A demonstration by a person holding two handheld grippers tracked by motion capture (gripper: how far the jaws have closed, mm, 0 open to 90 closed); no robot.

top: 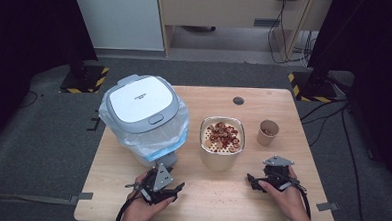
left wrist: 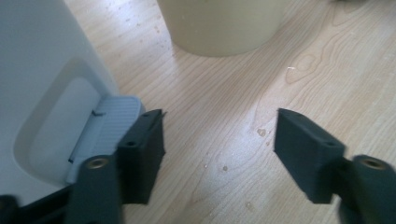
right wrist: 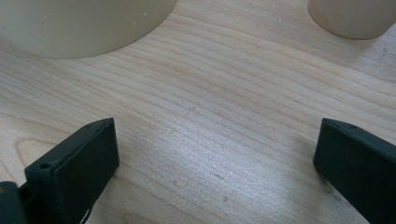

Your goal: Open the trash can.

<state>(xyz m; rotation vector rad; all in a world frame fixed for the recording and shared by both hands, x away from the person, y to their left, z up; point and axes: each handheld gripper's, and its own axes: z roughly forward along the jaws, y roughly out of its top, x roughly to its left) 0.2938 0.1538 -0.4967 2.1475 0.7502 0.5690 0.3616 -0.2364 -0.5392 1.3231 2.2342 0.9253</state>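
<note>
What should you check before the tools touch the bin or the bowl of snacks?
1. Left tool open with nothing between its jaws: ok, bare table shows between them in the left gripper view.
2. Right tool open and empty: ok, the jaws stand wide apart over bare wood.
3. Bin lid shut: ok, it sits flat on the bin.
4. Grey pedal at the bin's foot free: ok, it lies right beside the left tool's jaw, but whether they touch: cannot tell.
5. Bowl upright with its red and brown pieces inside: ok.
6. Paper cup upright and clear of the bowl: ok; what is inside it: cannot tell.
</note>
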